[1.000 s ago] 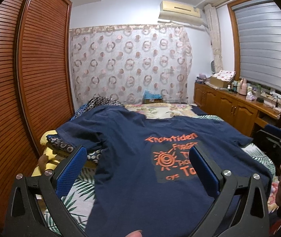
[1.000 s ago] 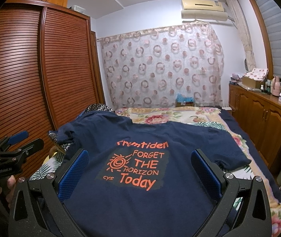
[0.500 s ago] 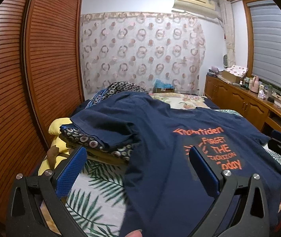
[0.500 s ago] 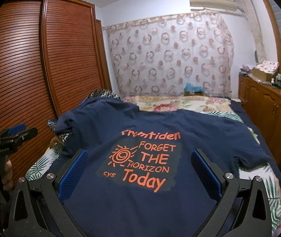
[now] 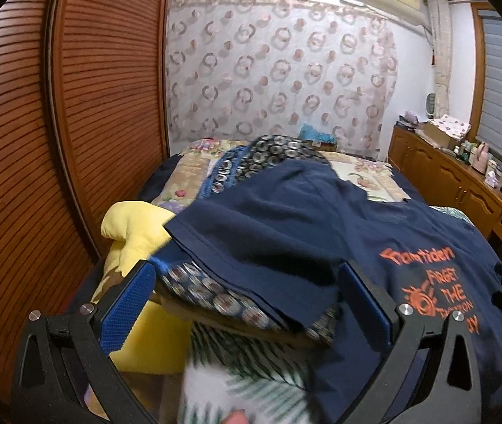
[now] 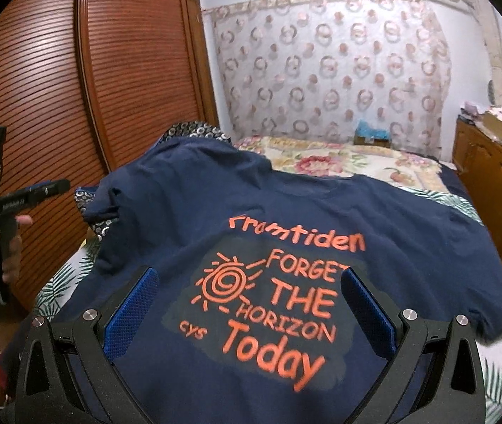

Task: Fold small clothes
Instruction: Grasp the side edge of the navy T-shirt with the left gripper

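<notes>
On a bed with a leaf-print sheet, a navy T-shirt printed with orange lettering lies spread face up, its left sleeve draped over a heap of patterned cloth and a yellow pillow. Both tools hover above it with jaws spread wide and holding nothing: the left gripper faces that sleeve's hem, the right gripper the chest print. A clean first fold likely calls for pinching the sleeve at its hem, lifting it clear of the heap, and laying it flat across the body.
</notes>
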The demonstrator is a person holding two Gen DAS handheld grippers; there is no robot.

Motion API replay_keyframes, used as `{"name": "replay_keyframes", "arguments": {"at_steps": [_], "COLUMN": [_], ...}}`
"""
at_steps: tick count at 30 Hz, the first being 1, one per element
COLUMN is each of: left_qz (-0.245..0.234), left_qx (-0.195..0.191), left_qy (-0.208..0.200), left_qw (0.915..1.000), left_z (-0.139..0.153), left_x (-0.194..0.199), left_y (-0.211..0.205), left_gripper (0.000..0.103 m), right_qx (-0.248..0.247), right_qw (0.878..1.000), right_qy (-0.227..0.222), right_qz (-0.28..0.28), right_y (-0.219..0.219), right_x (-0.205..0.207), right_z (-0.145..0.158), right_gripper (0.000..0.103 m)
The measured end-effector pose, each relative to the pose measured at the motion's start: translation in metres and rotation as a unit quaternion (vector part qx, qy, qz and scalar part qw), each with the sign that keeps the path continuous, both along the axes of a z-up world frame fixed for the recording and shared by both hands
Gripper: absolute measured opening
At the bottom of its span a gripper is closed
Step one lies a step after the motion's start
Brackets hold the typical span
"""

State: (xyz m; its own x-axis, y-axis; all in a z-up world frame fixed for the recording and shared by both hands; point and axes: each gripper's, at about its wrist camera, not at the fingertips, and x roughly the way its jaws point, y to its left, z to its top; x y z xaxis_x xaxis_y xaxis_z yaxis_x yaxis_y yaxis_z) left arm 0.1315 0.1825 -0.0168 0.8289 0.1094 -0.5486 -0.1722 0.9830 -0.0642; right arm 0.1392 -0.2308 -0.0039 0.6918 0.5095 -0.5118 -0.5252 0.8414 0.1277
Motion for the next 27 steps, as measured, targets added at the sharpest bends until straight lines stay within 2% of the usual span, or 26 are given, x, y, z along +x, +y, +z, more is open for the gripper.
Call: {"name": "replay_keyframes", "arguments": {"at_steps": [2, 8, 13, 16, 19, 23, 24, 27], "left_qz": [0.003, 0.008, 0.016, 0.013, 0.006, 0.001, 0.002, 0.001], "left_qx": [-0.007, -0.046, -0.093, -0.102, -0.106, -0.102, -0.097, -0.072], "left_qy": [0.010, 0.042, 0.085, 0.111, 0.131, 0.130, 0.129, 0.124], "left_qw": [0.9999, 0.9980, 0.9918, 0.9885, 0.9857, 0.9862, 0.9869, 0.9897], "left_z": [-0.001, -0.010, -0.025, -0.036, -0.044, -0.043, -0.041, -0.035], "left_x": [0.012, 0.049, 0.083, 0.095, 0.100, 0.099, 0.099, 0.098], "left_y": [0.013, 0.051, 0.083, 0.088, 0.086, 0.086, 0.086, 0.082], "left_gripper": [0.103, 0.089, 0.085, 0.077, 0.066, 0.047, 0.039, 0.029], "right_qx": [-0.004, -0.014, -0.018, -0.017, -0.017, -0.016, -0.018, -0.018], "right_qw": [1.000, 0.999, 0.998, 0.997, 0.997, 0.997, 0.997, 0.997], "right_qy": [0.010, 0.028, 0.041, 0.049, 0.056, 0.058, 0.057, 0.056], "right_qz": [0.008, 0.033, 0.046, 0.049, 0.051, 0.052, 0.051, 0.050], "right_y": [0.005, 0.017, 0.022, 0.022, 0.020, 0.015, 0.019, 0.023], "right_x": [0.015, 0.044, 0.063, 0.069, 0.072, 0.073, 0.076, 0.078], "right_z": [-0.001, -0.001, -0.005, -0.007, -0.008, -0.007, -0.006, -0.008], "right_gripper": [0.103, 0.103, 0.103, 0.103, 0.103, 0.103, 0.103, 0.103]}}
